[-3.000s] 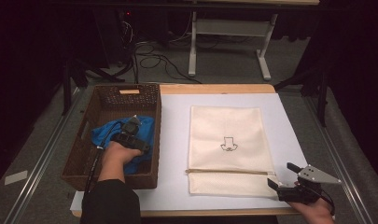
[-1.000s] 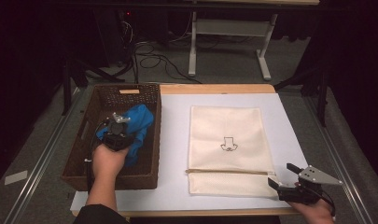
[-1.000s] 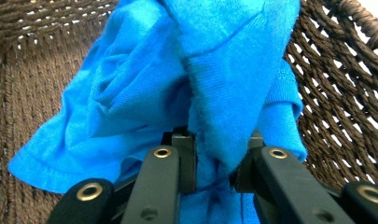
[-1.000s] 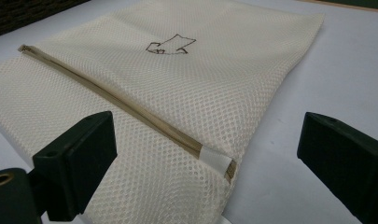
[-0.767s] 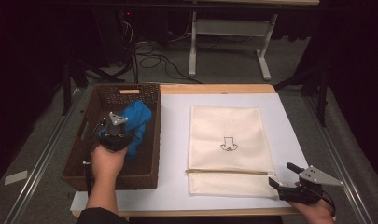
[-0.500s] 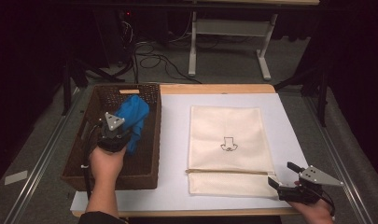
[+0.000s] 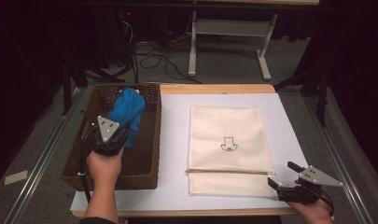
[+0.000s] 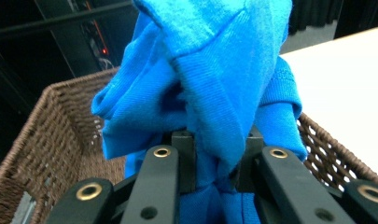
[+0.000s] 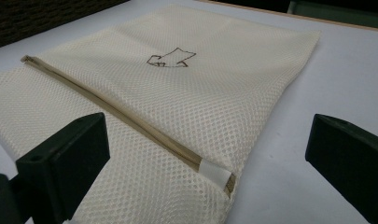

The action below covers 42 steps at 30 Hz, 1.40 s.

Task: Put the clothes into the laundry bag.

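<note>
Presently, the left gripper (image 7: 113,138) is clamped on a bunched bright-blue knitted cloth (image 7: 128,112), holding it raised over the dark-brown woven wicker basket (image 7: 74,163) at the table's left. The left gripper view confirms what the high view cannot: blue fabric (image 8: 214,88) is pinched between the black jaws, with the basket rim (image 8: 32,126) behind. The right gripper (image 7: 289,183), jaws having just been opening and now wide apart with nothing between them, sits at the near right corner of the cream mesh zip bag (image 7: 226,147). The right gripper view shows the bag's zip end (image 9: 217,176) close ahead. Bare white table sheet (image 7: 172,140) separates basket and bag.
</note>
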{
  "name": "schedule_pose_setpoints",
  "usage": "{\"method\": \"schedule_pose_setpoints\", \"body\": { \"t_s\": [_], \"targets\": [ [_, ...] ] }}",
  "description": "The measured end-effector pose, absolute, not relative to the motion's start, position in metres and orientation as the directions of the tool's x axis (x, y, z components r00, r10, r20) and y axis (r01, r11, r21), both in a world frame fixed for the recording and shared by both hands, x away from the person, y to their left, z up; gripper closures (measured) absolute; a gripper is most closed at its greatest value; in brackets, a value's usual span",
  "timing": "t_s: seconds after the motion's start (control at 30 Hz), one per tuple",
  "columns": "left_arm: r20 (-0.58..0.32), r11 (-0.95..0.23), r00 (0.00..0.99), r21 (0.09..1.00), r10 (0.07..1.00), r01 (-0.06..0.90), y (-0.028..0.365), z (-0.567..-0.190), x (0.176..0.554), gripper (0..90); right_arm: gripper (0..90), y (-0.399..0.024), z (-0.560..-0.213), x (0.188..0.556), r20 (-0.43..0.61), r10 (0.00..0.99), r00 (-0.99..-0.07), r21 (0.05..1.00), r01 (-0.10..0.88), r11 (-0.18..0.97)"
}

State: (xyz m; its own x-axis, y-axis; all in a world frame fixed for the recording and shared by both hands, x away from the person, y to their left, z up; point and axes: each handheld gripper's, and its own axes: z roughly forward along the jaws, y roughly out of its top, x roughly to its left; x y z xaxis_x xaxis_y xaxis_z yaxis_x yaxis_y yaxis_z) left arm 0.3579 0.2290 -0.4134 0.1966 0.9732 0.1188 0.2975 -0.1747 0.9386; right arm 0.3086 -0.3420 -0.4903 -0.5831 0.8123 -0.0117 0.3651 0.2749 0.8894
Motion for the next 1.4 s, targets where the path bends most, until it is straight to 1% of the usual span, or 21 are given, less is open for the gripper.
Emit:
{"method": "schedule_pose_setpoints", "body": {
  "t_s": [0.1,0.2,0.23,0.4,0.47,0.53,0.77,0.93,1.4],
  "targets": [
    [0.106,-0.153,0.203,0.960,0.974,0.235,0.232,-0.412,0.352,75.4,0.2,-0.342,-0.490,0.308,-0.016,0.812,-0.584,0.891,0.359,0.276],
    [0.093,-0.137,0.217,0.970,0.972,0.199,0.234,-0.411,0.347,75.5,0.2,-0.341,-0.489,0.306,-0.015,0.810,-0.587,0.892,0.357,0.275],
    [0.086,-0.132,0.227,0.971,0.970,0.197,0.235,-0.411,0.347,75.4,0.2,-0.340,-0.489,0.306,-0.020,0.807,-0.590,0.894,0.350,0.278],
    [0.096,-0.132,0.214,0.979,0.972,0.157,0.235,-0.410,0.343,75.4,0.2,-0.340,-0.487,0.305,-0.028,0.811,-0.584,0.902,0.336,0.272],
    [0.086,-0.120,0.210,0.981,0.974,0.154,0.237,-0.410,0.343,75.4,0.2,-0.341,-0.488,0.305,-0.024,0.812,-0.583,0.903,0.336,0.268],
    [0.089,-0.116,0.198,0.985,0.976,0.131,0.238,-0.409,0.340,75.5,0.2,-0.341,-0.488,0.306,-0.024,0.814,-0.580,0.904,0.336,0.266],
    [0.070,-0.085,0.208,0.994,0.976,0.064,0.240,-0.406,0.334,75.6,0.3,-0.341,-0.488,0.305,-0.023,0.820,-0.572,0.903,0.339,0.263],
    [0.054,-0.062,0.209,0.998,0.976,0.033,0.241,-0.401,0.328,76.1,0.3,-0.339,-0.487,0.305,-0.028,0.819,-0.573,0.906,0.331,0.262],
    [0.072,-0.064,0.250,0.997,0.966,-0.040,0.220,-0.385,0.311,76.0,0.3,-0.337,-0.487,0.304,-0.028,0.814,-0.581,0.906,0.329,0.266]
  ]
}}
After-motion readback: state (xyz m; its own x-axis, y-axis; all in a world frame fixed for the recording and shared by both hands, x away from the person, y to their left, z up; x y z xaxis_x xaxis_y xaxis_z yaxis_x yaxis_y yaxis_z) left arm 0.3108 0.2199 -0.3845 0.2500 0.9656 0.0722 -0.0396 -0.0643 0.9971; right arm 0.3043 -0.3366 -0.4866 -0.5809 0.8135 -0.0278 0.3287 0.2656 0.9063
